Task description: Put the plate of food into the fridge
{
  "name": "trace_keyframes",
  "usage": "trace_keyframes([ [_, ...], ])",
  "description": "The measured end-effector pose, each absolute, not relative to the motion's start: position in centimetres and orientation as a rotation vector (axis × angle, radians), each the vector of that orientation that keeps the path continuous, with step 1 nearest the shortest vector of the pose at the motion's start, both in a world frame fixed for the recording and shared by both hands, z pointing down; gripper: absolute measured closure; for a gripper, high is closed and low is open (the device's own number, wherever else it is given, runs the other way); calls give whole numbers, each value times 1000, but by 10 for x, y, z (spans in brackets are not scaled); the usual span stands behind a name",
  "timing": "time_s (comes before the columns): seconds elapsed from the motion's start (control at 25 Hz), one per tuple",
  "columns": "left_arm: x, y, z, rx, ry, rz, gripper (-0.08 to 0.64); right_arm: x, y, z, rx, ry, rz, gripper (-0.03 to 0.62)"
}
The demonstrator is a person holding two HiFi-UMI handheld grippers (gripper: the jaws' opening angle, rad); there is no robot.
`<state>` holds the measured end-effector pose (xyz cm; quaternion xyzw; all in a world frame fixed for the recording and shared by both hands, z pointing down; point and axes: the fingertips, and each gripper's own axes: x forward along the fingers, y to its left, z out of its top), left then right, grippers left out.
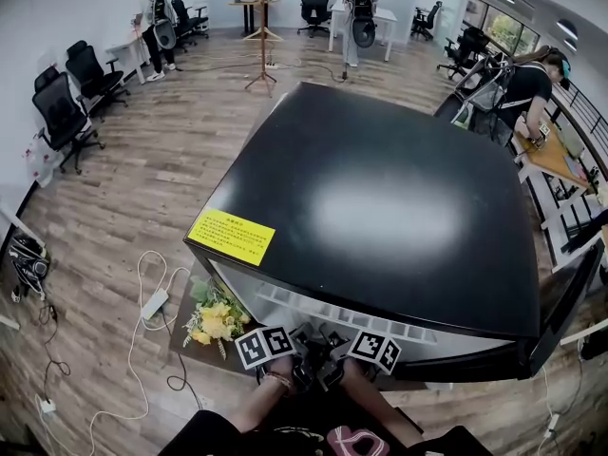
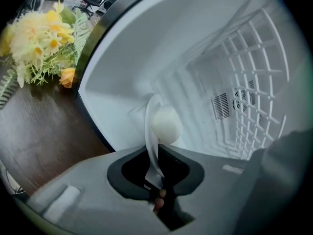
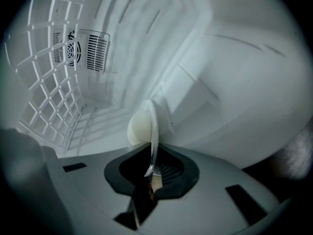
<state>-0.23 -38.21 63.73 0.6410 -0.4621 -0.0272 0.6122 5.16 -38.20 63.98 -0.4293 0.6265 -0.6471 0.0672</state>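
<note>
**Grippers.** The left hand-held gripper (image 2: 155, 154) was clamped on the rim of a thin white plate (image 2: 149, 126), its jaws nearly together with the rim pinched between them. The right hand-held gripper (image 3: 151, 161) was clamped in the same way on the opposite rim. Each gripper view showed the plate edge-on, rising straight out from between the jaws. In the head view both marker cubes, left (image 1: 264, 346) and right (image 1: 375, 350), sat side by side at the fridge's open front.

**Task item.** The plate carried a pale, rounded piece of food (image 2: 166, 124). It was held between the two grippers inside the white cavity of the fridge (image 1: 380, 207). Whether it rested on any surface could not be determined. From the head view the plate was hidden beneath the fridge's black top.

**Fridge.** A yellow label (image 1: 231, 237) was fixed to the near left corner of the top. Inside, a white wire rack (image 2: 254, 82) lined one side and a fan vent (image 3: 78, 50) was set in the back wall.

**Surroundings.** A bunch of yellow flowers (image 1: 217, 319) lay on a dark wooden table (image 2: 44, 126) just left of the fridge. White cables (image 1: 142, 293) trailed over the wood floor. Office chairs (image 1: 66, 112) stood along the left wall.
</note>
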Motion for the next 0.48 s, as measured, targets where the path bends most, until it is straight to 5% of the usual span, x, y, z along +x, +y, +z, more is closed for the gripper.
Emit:
trace_keyframes([
  [0.48, -1, -384, 637, 1468, -1070, -60, 511, 49, -374, 634, -1277, 1940, -1935, 487],
])
